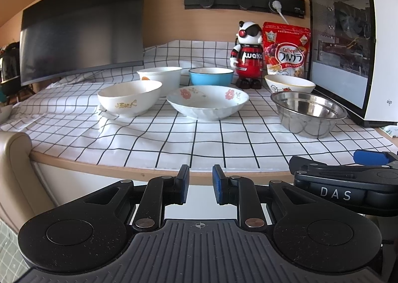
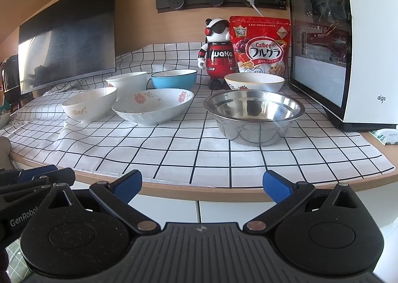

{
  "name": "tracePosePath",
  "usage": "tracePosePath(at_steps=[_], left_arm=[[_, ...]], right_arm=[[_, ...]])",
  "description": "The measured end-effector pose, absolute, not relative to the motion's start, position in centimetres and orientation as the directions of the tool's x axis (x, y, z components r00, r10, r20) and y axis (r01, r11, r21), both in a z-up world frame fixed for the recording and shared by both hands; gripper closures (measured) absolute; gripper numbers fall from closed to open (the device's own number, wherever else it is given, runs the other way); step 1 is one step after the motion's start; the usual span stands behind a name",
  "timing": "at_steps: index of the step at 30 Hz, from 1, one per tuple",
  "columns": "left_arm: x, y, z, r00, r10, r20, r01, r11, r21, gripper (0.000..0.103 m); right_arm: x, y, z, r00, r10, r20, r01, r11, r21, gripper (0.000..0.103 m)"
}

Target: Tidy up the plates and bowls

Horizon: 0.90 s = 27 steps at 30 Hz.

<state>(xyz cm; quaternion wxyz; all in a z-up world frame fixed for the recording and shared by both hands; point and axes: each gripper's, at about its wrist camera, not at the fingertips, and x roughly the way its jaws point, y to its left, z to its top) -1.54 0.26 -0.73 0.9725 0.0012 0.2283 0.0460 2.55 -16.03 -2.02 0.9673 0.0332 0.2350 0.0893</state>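
Left wrist view: left tool [image 1: 200,184] narrowly parted, empty, short of the surface [image 1: 174,171]. Right tool [image 2: 202,184] gapes wide, empty, facing the steel bowl [image 2: 253,116].

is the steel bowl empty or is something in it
Empty. The right wrist view looks into the steel bowl and shows only bare shiny metal with reflections.

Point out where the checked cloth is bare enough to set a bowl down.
The bare room is the front strip of checked cloth between the table edge and the flowered dish and steel bowl. The back is crowded: blue bowl, toy figure and cereal bag stand close together.
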Motion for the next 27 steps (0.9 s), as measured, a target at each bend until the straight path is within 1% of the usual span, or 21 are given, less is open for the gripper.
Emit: tracePosePath(at_steps=[27], left_arm=[[-1.46, 0.43, -0.77, 0.892, 0.089, -0.444, -0.087, 0.996, 0.024, 0.08]], right_arm=[[3.16, -16.03, -2.25, 0.869, 0.191, -0.456, -0.16, 0.981, 0.105, 0.0]])
